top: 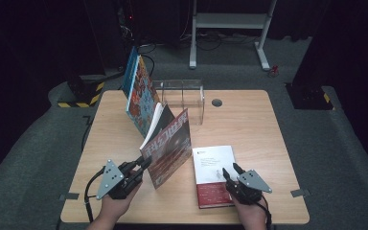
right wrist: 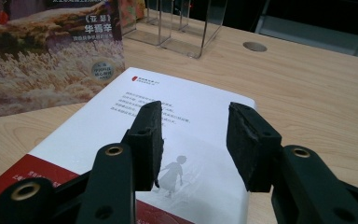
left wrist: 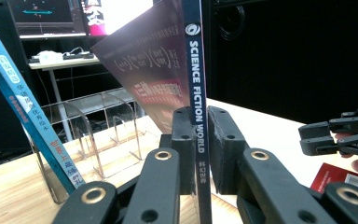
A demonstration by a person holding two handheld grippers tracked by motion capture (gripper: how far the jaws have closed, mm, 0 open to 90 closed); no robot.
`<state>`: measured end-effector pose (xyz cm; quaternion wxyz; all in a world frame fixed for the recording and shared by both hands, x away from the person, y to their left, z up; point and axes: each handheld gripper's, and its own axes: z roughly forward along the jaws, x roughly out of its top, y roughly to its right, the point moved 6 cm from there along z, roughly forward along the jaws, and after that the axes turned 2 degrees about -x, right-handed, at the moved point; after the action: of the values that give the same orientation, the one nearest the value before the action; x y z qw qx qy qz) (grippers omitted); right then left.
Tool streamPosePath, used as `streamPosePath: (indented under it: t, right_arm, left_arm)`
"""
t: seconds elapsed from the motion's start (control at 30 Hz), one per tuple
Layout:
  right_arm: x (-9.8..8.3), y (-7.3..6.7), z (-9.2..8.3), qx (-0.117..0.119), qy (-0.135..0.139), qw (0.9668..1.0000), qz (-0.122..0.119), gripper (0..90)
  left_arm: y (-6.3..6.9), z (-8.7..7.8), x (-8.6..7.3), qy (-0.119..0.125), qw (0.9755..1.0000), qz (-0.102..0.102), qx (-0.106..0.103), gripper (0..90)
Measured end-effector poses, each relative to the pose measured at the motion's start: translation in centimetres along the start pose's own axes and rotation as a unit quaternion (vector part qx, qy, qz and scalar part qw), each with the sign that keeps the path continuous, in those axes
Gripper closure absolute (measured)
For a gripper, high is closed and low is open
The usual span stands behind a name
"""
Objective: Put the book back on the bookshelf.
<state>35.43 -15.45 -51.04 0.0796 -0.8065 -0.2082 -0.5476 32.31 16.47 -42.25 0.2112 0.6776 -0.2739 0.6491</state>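
A thin magazine with a dark red cover stands tilted on the table, its spine reading "SCIENCE FICTION WORLD". My left gripper is shut on that spine near its lower end, a pad pressing each side of it. A white book with a red band lies flat at the front right. My right gripper hovers just over its white cover, jaws apart with nothing between them.
A clear acrylic book rack stands at the table's back middle. Two colourful books lean upright at its left end; a blue spine shows in the left gripper view. A round cable hole lies beside the rack.
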Motion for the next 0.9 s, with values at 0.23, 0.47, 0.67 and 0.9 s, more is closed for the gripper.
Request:
streamPosePath:
  t: [0.23,0.47,0.67,0.9]
  right_arm:
    - [0.0,-0.2,0.0,0.004,0.000,1.0000,-0.003,55.7]
    - [0.0,-0.3,0.1,0.006,-0.002,1.0000,-0.005,55.8]
    - [0.1,-0.5,0.0,0.009,0.001,0.9999,-0.008,55.8]
    - [0.1,-0.6,0.0,0.013,-0.002,0.9999,-0.009,55.0]
  left_arm:
    - [0.6,0.0,0.2,-0.002,0.9999,0.016,-0.006,78.4]
    - [0.2,1.7,1.3,-0.019,0.9997,-0.014,-0.002,58.6]
    - [-0.1,2.2,1.9,-0.025,0.9992,-0.006,0.031,79.2]
    - [0.1,2.2,2.0,-0.038,0.9990,-0.002,0.024,78.9]
